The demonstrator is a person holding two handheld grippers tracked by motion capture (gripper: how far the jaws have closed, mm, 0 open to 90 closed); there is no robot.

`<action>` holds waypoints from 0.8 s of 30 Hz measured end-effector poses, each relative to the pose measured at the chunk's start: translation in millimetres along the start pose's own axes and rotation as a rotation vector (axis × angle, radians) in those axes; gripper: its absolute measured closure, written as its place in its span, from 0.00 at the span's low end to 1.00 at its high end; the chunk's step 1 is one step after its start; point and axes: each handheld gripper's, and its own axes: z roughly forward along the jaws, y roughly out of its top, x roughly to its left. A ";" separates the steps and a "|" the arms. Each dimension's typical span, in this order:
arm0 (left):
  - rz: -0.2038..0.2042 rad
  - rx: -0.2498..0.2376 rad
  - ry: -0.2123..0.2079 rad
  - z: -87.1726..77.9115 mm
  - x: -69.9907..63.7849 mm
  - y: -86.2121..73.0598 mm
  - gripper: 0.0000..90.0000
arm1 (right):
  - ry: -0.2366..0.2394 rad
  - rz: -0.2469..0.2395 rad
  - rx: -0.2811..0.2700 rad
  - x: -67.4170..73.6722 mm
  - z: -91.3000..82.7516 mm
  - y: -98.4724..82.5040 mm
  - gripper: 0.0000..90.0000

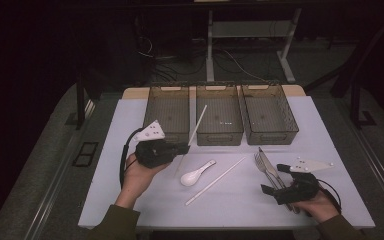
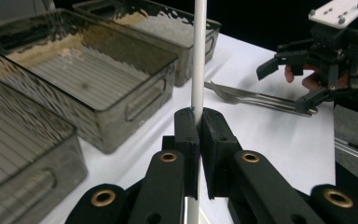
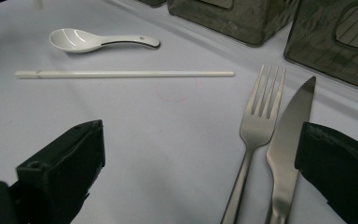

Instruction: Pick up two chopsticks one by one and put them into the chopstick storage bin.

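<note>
Left gripper (image 2: 198, 122) clenched on white chopstick (image 2: 198, 56), right gripper (image 1: 280, 181) released, no legible writing.

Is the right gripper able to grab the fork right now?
Probably yes: the right gripper is open, the fork lies between its jaws beside the knife, nothing covering it.

- Three bins (image 1: 219, 131) stand side by side along the far edge of the bench (image 1: 230, 200).
- A chopstick (image 1: 197, 126), held in the left gripper (image 1: 185, 148), slants up across the gap between left and middle bins.
- Before the bins, left to right: spoon (image 1: 196, 173), second chopstick (image 1: 215, 181), fork (image 1: 263, 166), knife (image 1: 269, 165).
- The right gripper (image 1: 275, 180) straddles fork and knife.
</note>
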 end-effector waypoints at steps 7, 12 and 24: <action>0.012 -0.013 0.034 -8.1 19.3 18.8 0.94 | -0.001 0.008 -0.004 0.0 -1.6 -0.2 0.02; 0.018 -0.015 0.071 -13.6 31.8 32.9 0.95 | -0.004 0.008 -0.004 0.3 -0.7 -0.3 0.02; 0.048 -0.002 0.196 -14.4 69.4 64.2 0.95 | -0.003 0.011 -0.005 -0.6 -1.2 -0.1 0.02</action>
